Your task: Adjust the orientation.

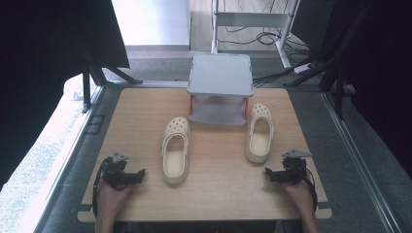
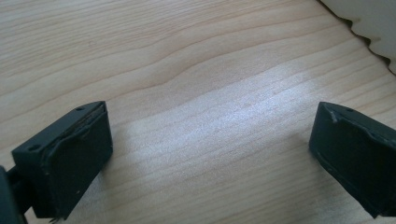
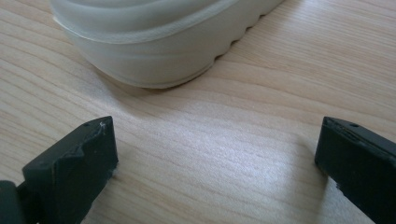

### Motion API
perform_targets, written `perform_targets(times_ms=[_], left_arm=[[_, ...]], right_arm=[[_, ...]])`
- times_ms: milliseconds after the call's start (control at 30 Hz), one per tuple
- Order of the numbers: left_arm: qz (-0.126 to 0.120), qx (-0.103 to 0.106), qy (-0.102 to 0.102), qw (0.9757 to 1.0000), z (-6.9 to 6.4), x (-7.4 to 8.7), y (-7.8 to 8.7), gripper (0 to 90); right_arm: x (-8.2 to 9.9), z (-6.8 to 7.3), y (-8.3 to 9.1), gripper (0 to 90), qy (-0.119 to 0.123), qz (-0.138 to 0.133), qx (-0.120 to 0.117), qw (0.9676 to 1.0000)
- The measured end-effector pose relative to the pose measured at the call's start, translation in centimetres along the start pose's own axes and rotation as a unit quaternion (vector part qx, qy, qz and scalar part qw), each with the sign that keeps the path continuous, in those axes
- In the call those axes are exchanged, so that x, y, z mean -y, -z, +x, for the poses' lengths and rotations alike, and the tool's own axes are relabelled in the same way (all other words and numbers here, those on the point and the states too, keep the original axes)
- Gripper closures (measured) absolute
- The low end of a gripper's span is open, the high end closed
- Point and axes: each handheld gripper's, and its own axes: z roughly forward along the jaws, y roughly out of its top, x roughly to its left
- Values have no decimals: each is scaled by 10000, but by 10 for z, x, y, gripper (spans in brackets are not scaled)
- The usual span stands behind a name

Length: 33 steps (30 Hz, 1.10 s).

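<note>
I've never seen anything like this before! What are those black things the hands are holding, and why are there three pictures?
A person holds a grabbing tool in each hand: the left gripper and the right gripper. Both are open and hold nothing. One picture looks down from above the wooden table. The other two come from little cameras riding on each tool, looking past its black jaws. On the table lie two cream clogs, the left clog and the right clog, and a small grey shelf stands behind them.

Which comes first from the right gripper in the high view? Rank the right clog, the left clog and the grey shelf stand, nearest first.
From the right gripper:
1. Right clog, just beyond it.
2. Left clog, toward table centre.
3. Grey shelf stand, at the far edge.
</note>
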Motion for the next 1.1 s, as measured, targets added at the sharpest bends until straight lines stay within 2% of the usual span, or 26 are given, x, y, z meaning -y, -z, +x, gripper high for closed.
perform_targets(times_ms=[833,933,1033,1100], left_arm=[[-10,1,-5,10000,-2,1,0,0],[-11,-1,-6,10000,-2,1,0,0],[-11,-1,-5,10000,-2,1,0,0],[-13,-1,-5,10000,-2,1,0,0]], right_arm=[[0,-1,1,0,2,8,-28,10000],[-1,-2,6,27,-5,149,-129,9998],[-2,-2,10,25,-15,145,-184,9997],[-2,-1,16,25,60,135,-206,9997]])
